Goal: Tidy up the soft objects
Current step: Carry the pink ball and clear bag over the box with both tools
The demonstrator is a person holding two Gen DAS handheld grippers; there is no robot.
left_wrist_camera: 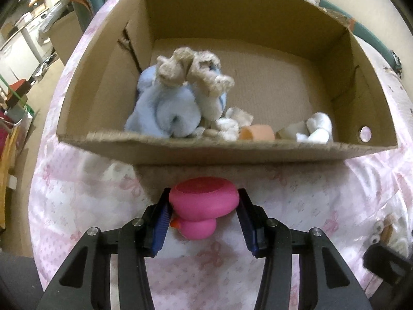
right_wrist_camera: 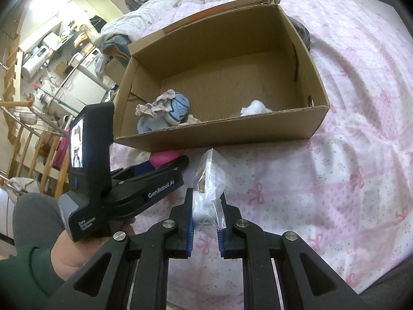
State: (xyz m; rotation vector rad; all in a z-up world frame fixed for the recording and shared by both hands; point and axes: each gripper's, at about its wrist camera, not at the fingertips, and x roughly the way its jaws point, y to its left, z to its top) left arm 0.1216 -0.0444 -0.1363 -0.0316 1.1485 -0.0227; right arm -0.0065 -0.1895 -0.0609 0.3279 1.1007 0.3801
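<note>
While the left gripper [left_wrist_camera: 204, 208] clamps a smooth, rounded pink rubber duck [left_wrist_camera: 202, 204] on the bedspread just in front of the cardboard box [left_wrist_camera: 232, 152], the pickup step seems underway; next comes lifting it over the near wall beside the fluffy blue plush toy [left_wrist_camera: 165, 111]. The right gripper [right_wrist_camera: 206, 213] pinches a crinkly clear plastic bag [right_wrist_camera: 210, 180].

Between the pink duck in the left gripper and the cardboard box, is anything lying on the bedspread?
Nothing: in the left wrist view only bare bedspread separates the pink duck from the cardboard box.
</note>
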